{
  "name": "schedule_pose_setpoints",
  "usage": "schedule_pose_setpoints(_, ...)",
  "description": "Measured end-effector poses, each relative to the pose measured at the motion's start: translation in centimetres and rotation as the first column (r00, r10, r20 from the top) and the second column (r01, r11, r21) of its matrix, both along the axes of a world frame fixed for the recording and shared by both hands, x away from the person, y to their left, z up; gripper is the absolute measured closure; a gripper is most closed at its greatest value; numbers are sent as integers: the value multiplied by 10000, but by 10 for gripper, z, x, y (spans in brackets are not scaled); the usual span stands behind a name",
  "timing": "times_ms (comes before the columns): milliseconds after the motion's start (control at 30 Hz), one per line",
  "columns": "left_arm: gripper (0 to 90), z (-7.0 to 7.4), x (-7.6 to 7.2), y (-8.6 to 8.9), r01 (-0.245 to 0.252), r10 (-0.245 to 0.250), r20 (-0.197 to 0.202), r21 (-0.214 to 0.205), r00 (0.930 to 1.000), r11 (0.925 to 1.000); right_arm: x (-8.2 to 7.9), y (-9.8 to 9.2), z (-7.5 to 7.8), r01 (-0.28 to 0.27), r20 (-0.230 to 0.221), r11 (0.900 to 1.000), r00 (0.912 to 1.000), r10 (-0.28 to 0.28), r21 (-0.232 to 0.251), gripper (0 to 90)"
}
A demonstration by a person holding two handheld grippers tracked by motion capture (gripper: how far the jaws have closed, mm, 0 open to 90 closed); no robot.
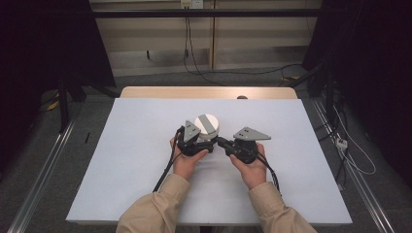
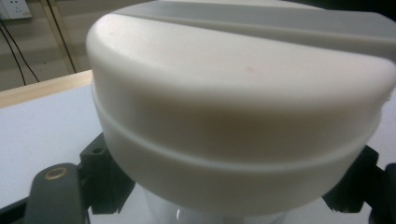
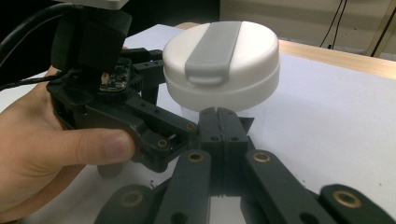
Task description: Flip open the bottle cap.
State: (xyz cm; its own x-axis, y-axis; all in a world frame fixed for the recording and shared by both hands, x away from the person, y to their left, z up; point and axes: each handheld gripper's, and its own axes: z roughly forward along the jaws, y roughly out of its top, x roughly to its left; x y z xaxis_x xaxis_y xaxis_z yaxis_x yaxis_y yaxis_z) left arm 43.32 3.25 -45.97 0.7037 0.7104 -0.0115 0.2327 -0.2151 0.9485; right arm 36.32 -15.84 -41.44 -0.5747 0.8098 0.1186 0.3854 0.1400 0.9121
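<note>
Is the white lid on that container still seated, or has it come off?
Seated. The white lid with its grey strap sits level on the clear container, its rim closed all round.

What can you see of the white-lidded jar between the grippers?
The jar stands upright near the middle of the white table. Its round, matte white lid looks like plastic, with a grey strap-like bar across the top and a thin seam around the side. Below, the body looks clear. The left hand-held gripper is shut on it below the lid.
</note>
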Motion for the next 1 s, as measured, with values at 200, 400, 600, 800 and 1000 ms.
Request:
schedule_pose_setpoints(200, 186, 0, 1, 0, 12, -12, -32, 1, 10000, 10000, 5, 4, 2, -5, 27, 9996, 10000, 5, -275, 900)
schedule_pose_setpoints(400, 186, 0, 1, 0, 12, -12, -33, 7, 10000, 10000, 9, 9, 2, -33, 76, 9993, 10000, 36, -370, 900)
schedule_pose_setpoints(600, 187, 0, 0, 0, -2, 2, -13, 35, 10000, 10000, 11, 11, 3, -13, 110, 9993, 9999, 17, -367, 900)
schedule_pose_setpoints(800, 187, 0, 1, 0, -6, 6, -18, 57, 10000, 10000, 12, 10, 4, 27, 141, 9996, 9999, -23, -267, 900)
schedule_pose_setpoints(1000, 187, 0, 0, 0, -34, 34, -51, 29, 10000, 10000, 13, 11, 5, 49, 197, 9997, 9998, -44, -240, 900)
